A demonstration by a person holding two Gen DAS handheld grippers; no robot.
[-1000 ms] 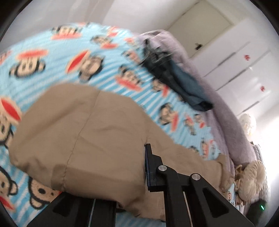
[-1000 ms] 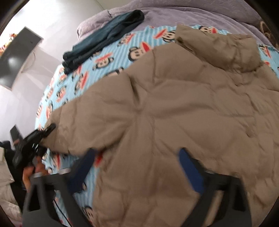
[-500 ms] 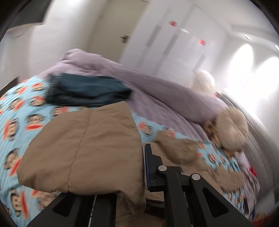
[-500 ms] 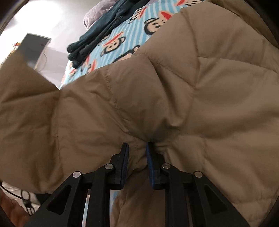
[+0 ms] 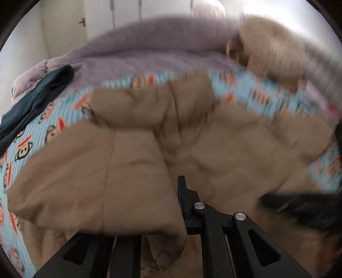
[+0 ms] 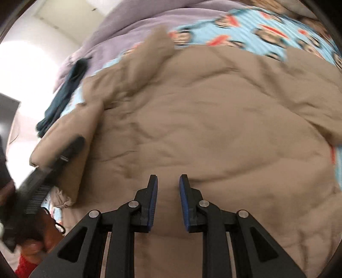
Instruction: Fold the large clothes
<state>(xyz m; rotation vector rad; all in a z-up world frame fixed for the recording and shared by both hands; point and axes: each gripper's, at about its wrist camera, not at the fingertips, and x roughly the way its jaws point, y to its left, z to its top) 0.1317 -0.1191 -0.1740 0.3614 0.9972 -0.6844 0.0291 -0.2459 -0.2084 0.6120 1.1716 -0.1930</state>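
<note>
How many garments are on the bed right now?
2. The tan puffer jacket spreads across the monkey-print sheet; a dark teal garment lies apart by the purple blanket. Others may be hidden.

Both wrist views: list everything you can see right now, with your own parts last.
Padded jacket: one, tan, spread across the bed; its sleeve is lifted over the body.
Bedsheet: one, light blue with a cartoon monkey print, under the jacket.
Blanket: one, lilac, bunched along the far side of the bed.
Folded garment: one, dark teal, on the sheet's far left.
Wardrobe doors: white, behind the bed.
Left tongs: black, shut on the sleeve.
Right tongs: black with blue pads, slightly apart over the jacket, nothing between them.
</note>
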